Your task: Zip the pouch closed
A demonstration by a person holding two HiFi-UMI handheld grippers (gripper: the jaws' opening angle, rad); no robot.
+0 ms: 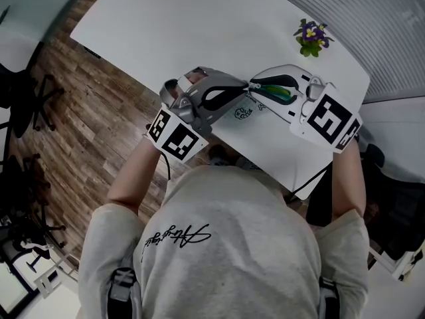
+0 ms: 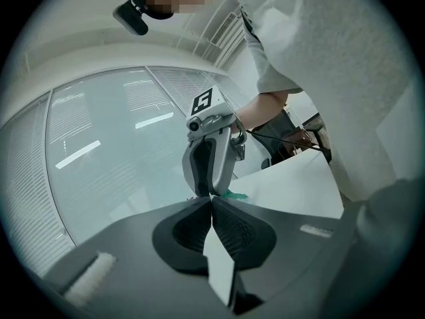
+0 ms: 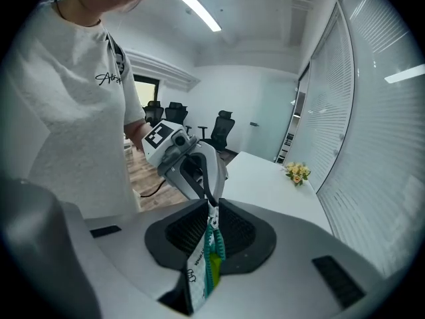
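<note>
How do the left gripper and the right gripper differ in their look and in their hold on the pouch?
The left gripper is dark grey; the right gripper is whitish. The left holds a plain white edge of the pouch; the right holds its end with the teal zipper. Both are shut on the pouch, facing each other.

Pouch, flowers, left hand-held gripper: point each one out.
pouch [image 3: 196,271], right gripper view, white side panel.
flowers [image 1: 311,36], head view, purple blooms.
left hand-held gripper [image 2: 212,199], left gripper view, midway between its fingertips.
</note>
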